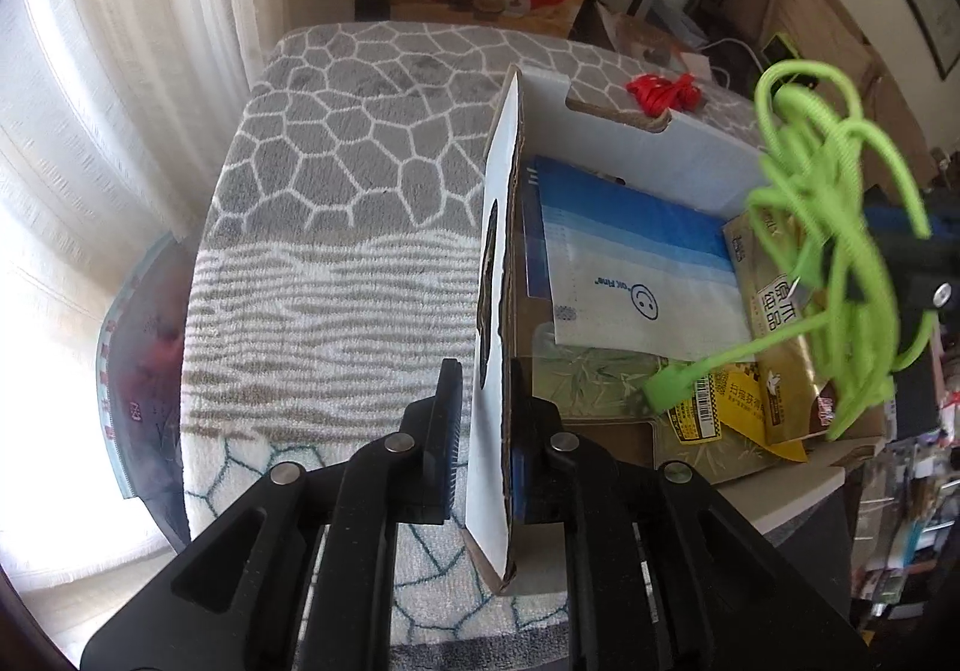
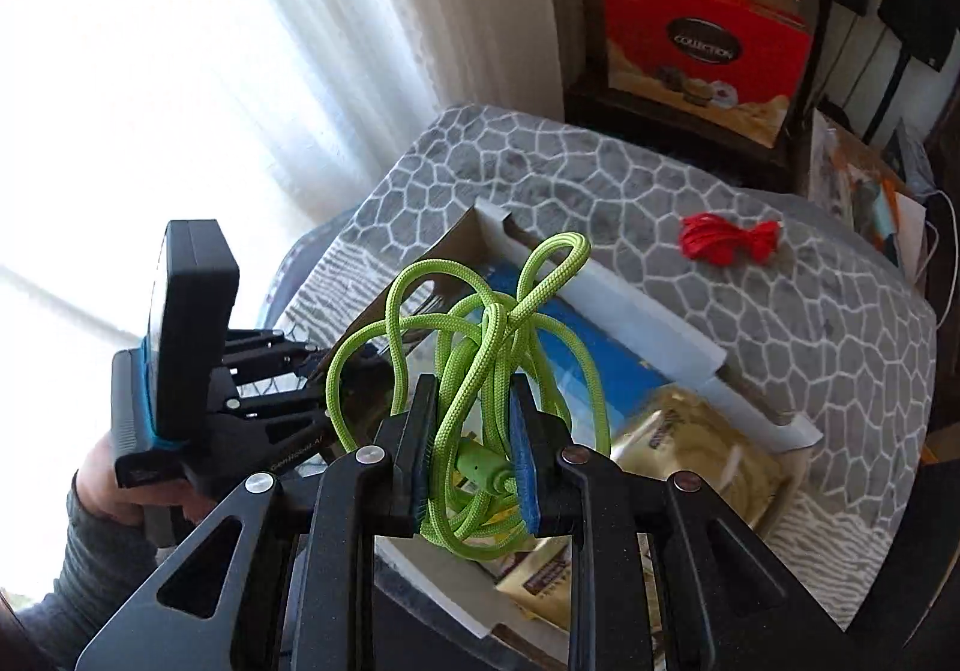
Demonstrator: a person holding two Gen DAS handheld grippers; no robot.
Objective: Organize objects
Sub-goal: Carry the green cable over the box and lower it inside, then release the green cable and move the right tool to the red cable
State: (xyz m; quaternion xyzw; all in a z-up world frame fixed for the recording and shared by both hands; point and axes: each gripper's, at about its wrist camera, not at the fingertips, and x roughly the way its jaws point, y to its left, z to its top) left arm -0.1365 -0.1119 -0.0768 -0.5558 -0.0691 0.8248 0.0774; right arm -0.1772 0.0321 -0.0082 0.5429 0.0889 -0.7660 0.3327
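My left gripper [image 1: 489,395] is shut on the upright left wall [image 1: 498,311] of a white cardboard box [image 1: 660,155]. The box holds a blue and white packet [image 1: 636,275], a gold snack bag [image 1: 774,299] and other packets. My right gripper [image 2: 471,401] is shut on a tangled green braided cable [image 2: 480,347] and holds it above the box [image 2: 606,287]. The cable [image 1: 840,227] hangs at the right of the left wrist view, its green plug [image 1: 666,389] over the packets. A red cord bundle [image 2: 726,237] lies on the blanket beyond the box.
The box stands on a grey and white patterned blanket [image 1: 360,179] over a table. A red gift box marked COLLECTION [image 2: 702,53] stands behind the table. Curtains [image 1: 120,71] hang at the left. Cluttered shelves and a sofa [image 1: 798,5] are at the right.
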